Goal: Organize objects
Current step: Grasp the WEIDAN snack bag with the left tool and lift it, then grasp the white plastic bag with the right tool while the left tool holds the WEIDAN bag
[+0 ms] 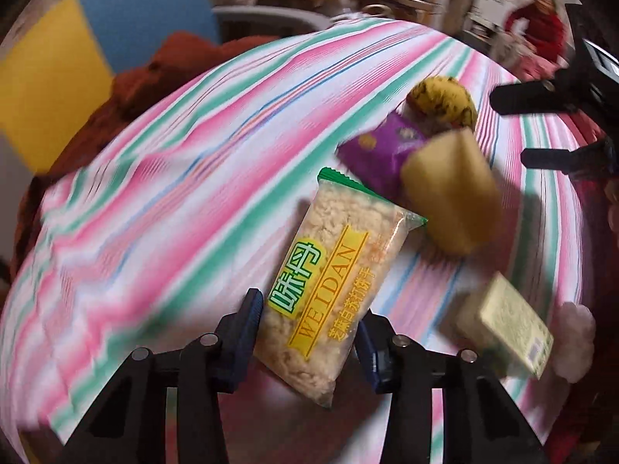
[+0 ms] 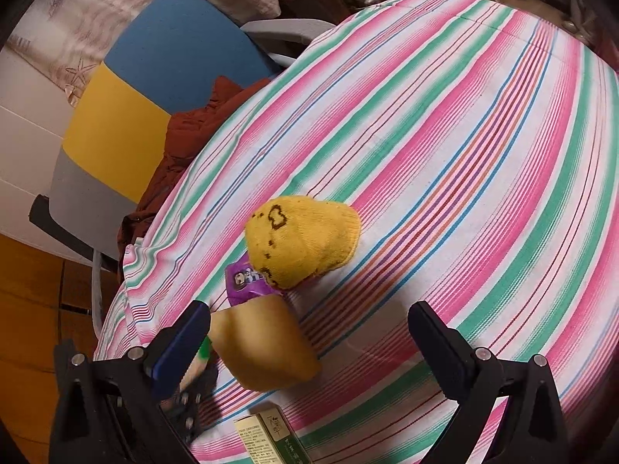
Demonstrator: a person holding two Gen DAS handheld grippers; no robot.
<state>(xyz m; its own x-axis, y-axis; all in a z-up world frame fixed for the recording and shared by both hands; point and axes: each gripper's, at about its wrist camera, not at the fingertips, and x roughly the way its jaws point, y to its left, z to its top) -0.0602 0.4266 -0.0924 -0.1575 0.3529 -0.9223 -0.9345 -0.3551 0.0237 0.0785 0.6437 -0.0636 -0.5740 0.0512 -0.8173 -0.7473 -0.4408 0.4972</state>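
My left gripper [image 1: 309, 342] is shut on a clear cracker packet [image 1: 332, 270] with green trim and a yellow label, held above the striped tablecloth [image 1: 174, 193]. Beyond it a purple snack packet [image 1: 383, 154], a yellow knitted sock [image 1: 443, 102] and a blurred tan pouch [image 1: 452, 197] lie together. My right gripper [image 1: 541, 127] stands open at the right. In the right wrist view the right gripper [image 2: 311, 346] is open just above the tan pouch [image 2: 267, 348], with the sock [image 2: 305, 239] and purple packet [image 2: 245, 282] behind it.
A pale green box [image 1: 506, 328] lies near the cloth's right side, also seen as box [image 2: 271, 439]. A blue, yellow and grey chair [image 2: 116, 135] with a rust-red garment [image 2: 185, 143] stands at the table's left. A person in red [image 1: 541, 23] sits far back.
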